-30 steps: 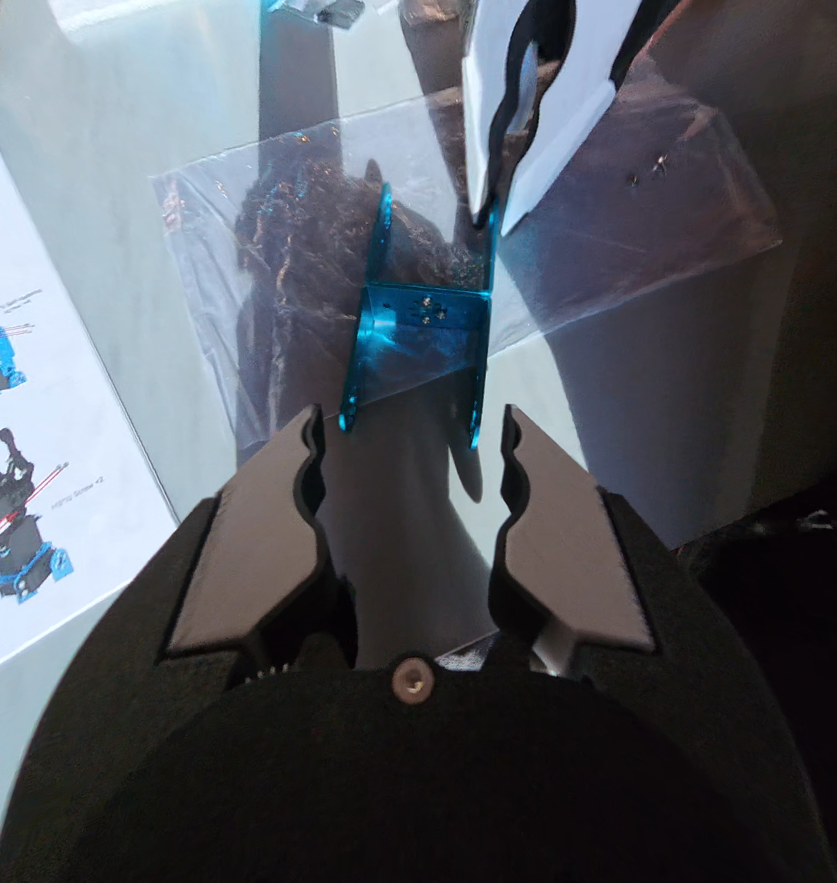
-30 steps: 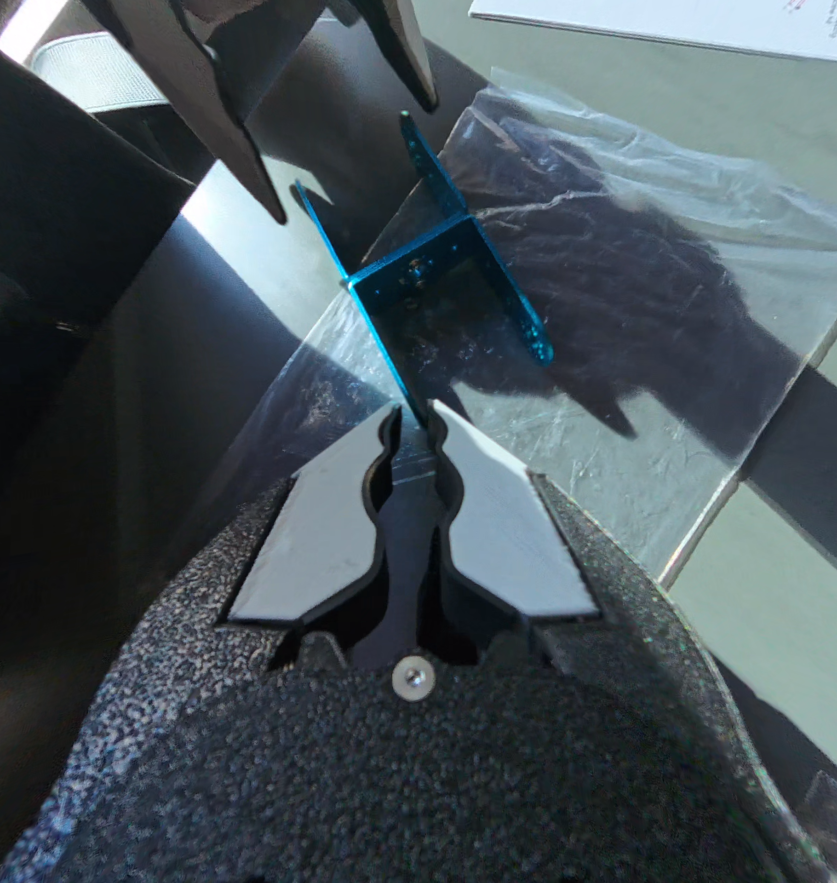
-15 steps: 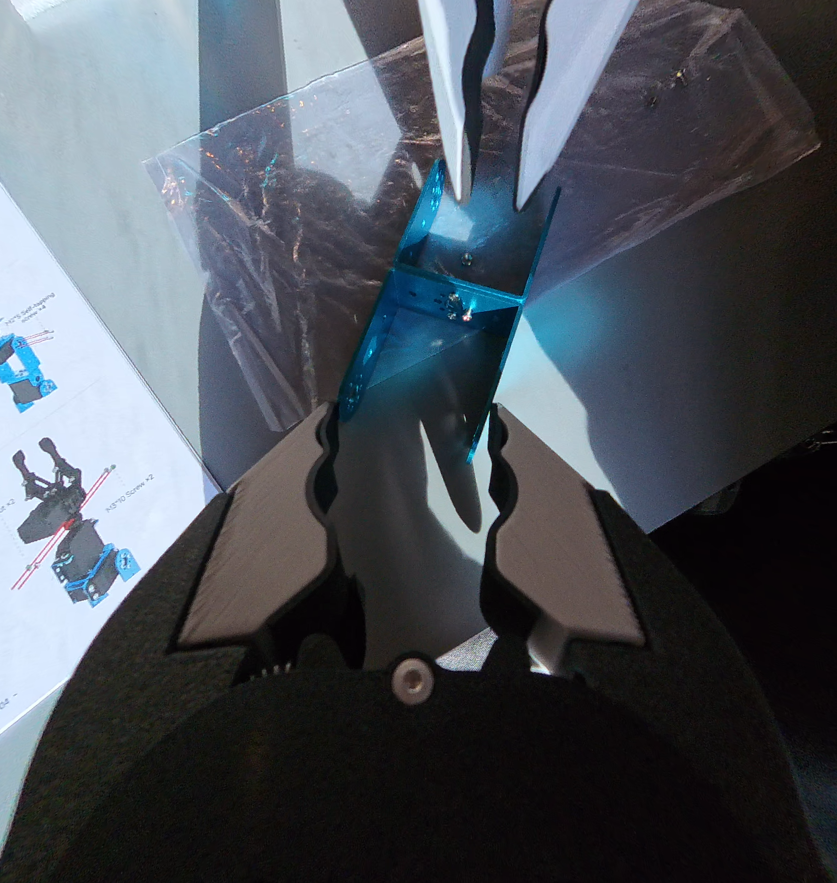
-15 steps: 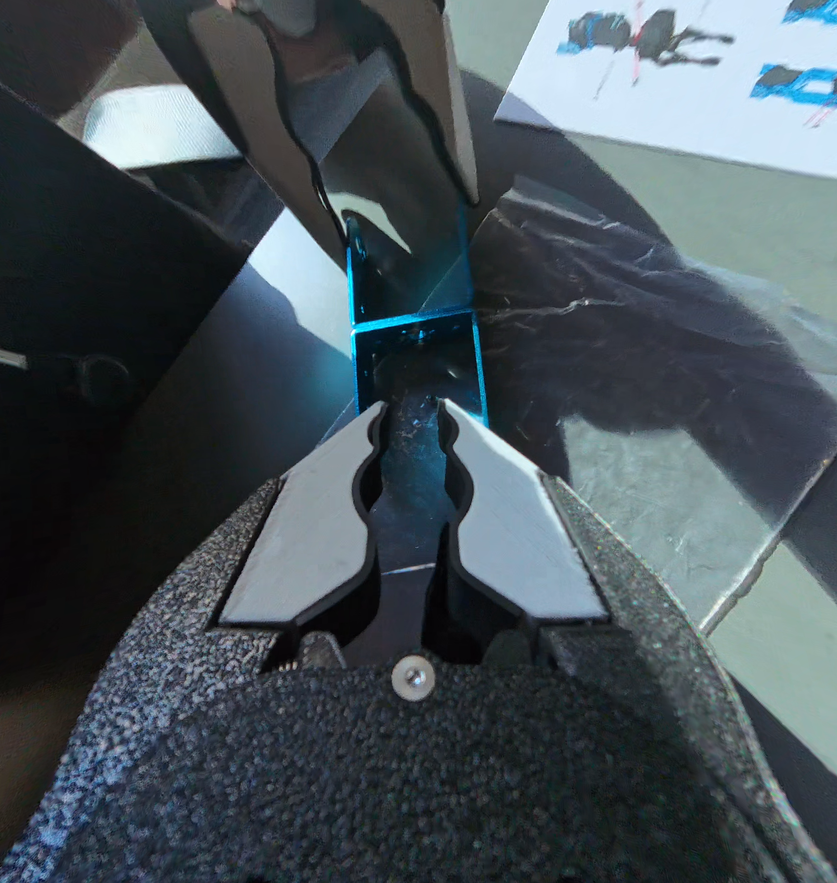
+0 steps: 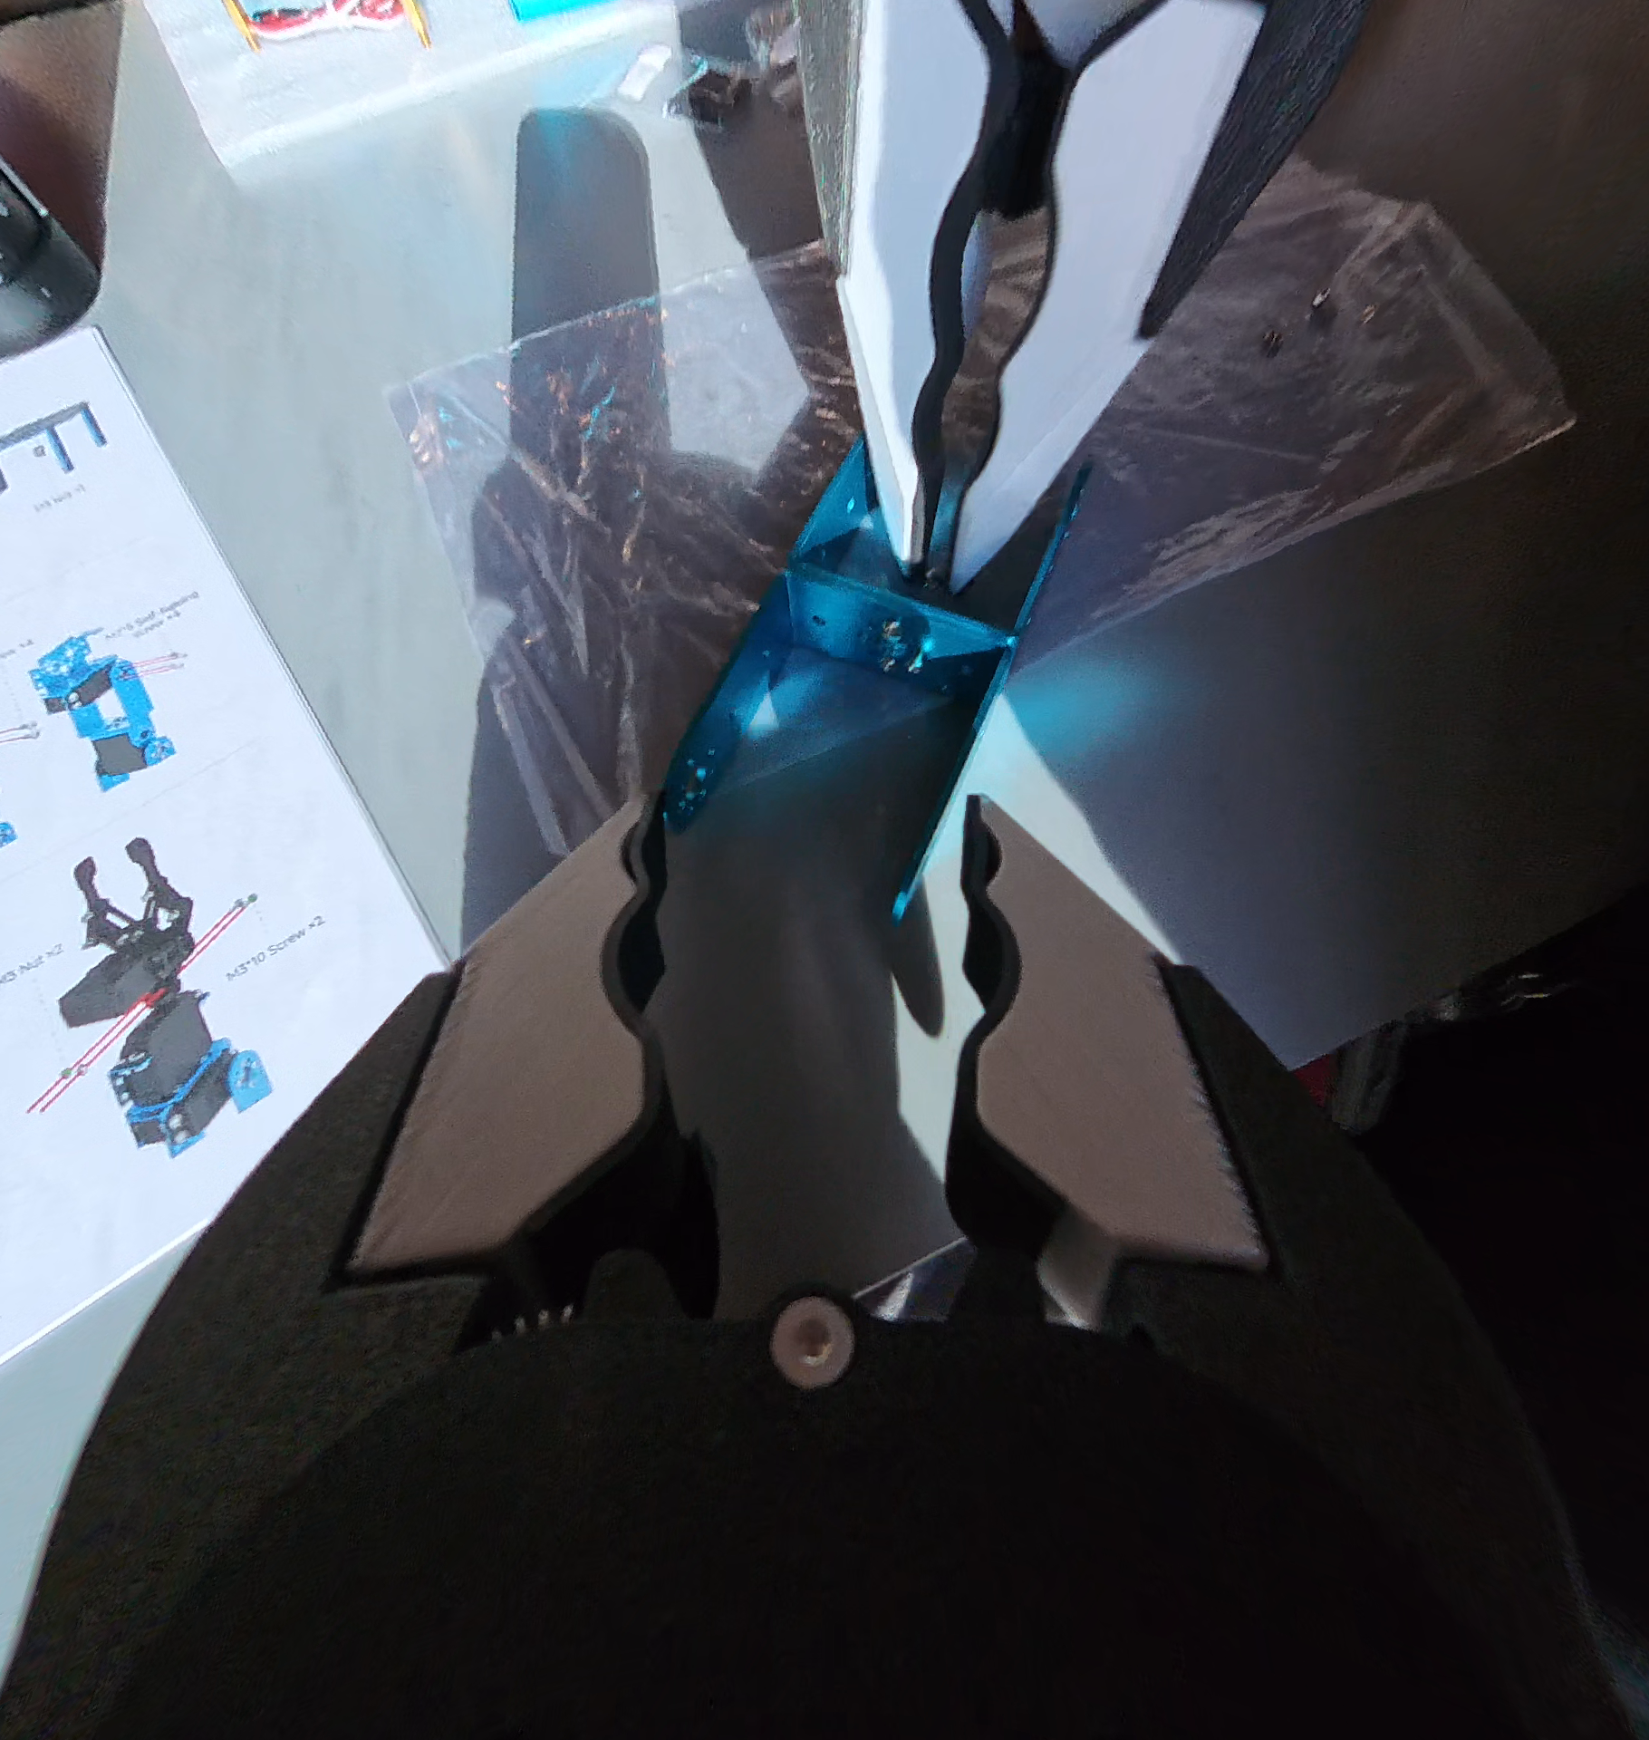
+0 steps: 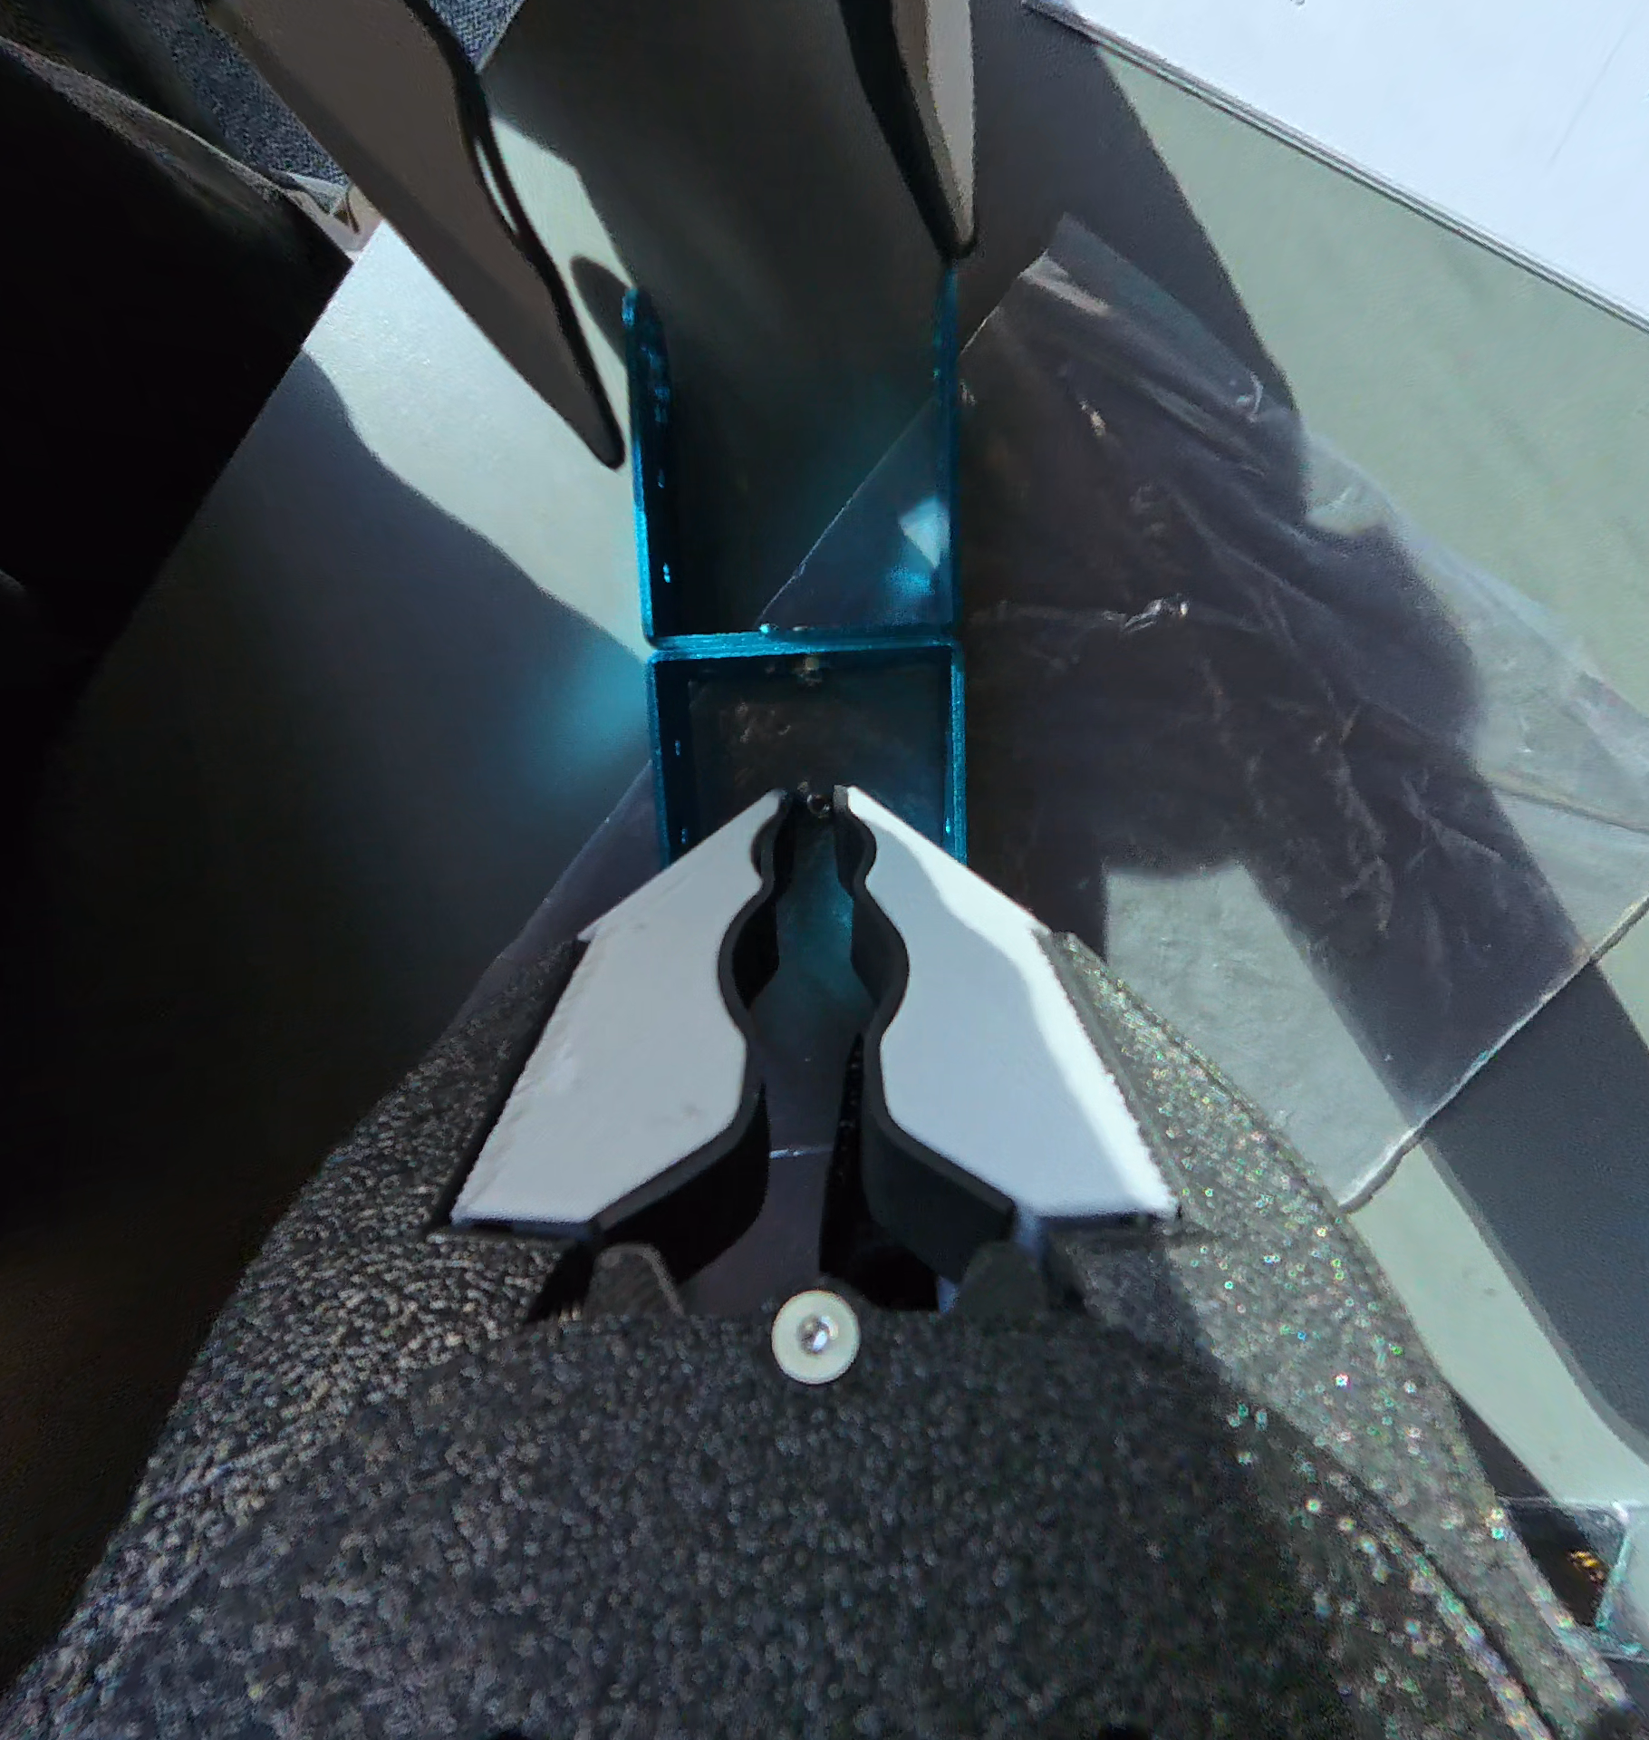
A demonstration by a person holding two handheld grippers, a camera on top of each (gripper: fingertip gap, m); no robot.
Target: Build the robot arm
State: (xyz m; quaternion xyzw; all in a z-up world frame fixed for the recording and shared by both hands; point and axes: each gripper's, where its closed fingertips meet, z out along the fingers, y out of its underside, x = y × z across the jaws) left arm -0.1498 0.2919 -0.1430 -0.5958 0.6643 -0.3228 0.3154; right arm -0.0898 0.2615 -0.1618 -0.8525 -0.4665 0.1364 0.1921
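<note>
- Blue metal bracket (image 5: 882, 650): an H-shaped piece with two long side plates joined by a cross plate. It sits at frame centre in both wrist views, lying partly on a clear plastic bag (image 5: 614, 527) and partly on the glass table (image 5: 312, 282).
- Right gripper (image 6: 809, 798): fingers drawn nearly together, with only a narrow slit between the tips. A small dark screw-like part (image 6: 813, 800) sits in that slit, pinched at the tips. The tips reach in between the bracket's side plates, just short of the cross plate (image 6: 802, 650).
- In the left wrist view the right gripper (image 5: 934, 555) enters from the top centre and points down into the far half of the bracket, tips at the cross plate.
- Left gripper (image 5: 807, 819): fingers spread wide and holding nothing. The near ends of the bracket's side plates lie just ahead of the tips, one end beside the left fingertip (image 5: 637, 829); contact cannot be confirmed.
- In the right wrist view the left gripper (image 6: 774, 358) occupies the top centre, its fingers flanking the far ends of the bracket.
- Printed instruction sheet (image 5: 143, 753): white, with blue and black assembly drawings, flat on the table at the left edge of the left wrist view.
- Small loose screws (image 5: 1296, 325): lie on the bag at the upper right, well apart from the bracket.
</note>
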